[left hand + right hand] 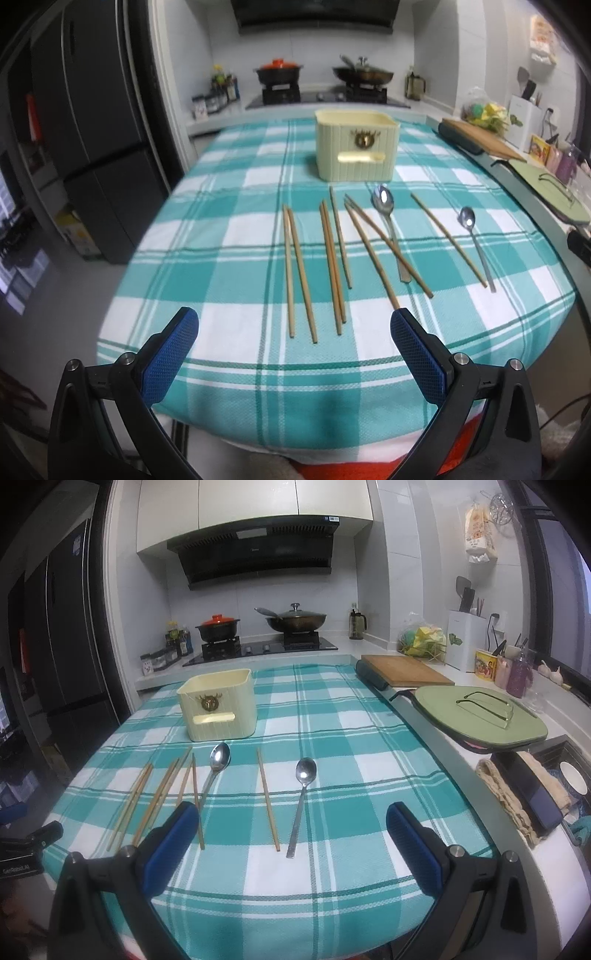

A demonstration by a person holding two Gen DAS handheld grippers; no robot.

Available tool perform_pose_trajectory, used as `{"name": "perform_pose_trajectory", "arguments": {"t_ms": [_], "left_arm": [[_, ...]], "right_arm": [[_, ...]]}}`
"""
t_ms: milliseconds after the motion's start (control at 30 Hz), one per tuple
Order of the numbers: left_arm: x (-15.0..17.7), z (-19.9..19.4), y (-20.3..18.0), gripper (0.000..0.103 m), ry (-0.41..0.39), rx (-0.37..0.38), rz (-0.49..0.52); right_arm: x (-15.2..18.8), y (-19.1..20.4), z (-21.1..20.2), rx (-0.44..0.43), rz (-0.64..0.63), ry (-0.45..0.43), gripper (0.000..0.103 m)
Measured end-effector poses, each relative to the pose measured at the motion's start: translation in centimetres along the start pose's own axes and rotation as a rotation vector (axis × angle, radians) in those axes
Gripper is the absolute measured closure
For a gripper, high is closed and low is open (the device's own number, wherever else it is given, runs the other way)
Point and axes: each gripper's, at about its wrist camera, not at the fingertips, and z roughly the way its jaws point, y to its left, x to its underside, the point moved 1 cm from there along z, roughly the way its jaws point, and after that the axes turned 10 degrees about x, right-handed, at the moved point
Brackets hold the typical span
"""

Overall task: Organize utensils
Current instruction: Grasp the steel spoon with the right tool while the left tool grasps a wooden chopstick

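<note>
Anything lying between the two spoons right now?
Yes: one lone chopstick lies on the cloth between the left spoon and the right spoon, touching neither. The right wrist view shows it most clearly.

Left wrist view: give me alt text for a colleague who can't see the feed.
Open blue-padded left gripper hovers at the near edge of a teal-and-white checked tablecloth, jaws wide apart and empty. Eight wooden chopsticks and two steel spoons lie loose ahead of it. A cream ribbed plastic utensil holder stands behind them.
</note>
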Motion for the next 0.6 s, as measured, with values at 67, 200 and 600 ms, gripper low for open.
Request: {"name": "perform_pose_trajectory", "arguments": {"t_ms": [67,200,600], "left_arm": [[-0.1,1.9,0.8,0.0,0.055,0.057,-0.028],[-0.9,5.1,3.1,0.0,0.106,0.131,-0.115],[-3.5,14.8,7.5,0.0,0.199,-0.033,-0.15]], "right_arm": [[0.2,0.3,1.6,0.001,-0.009,0.03,0.0],[0.6,0.8,4.5,0.018,-0.046,0.086,0.0],[1.6,1.1,13.4,0.053,-0.057,0.188,0.0]]}}
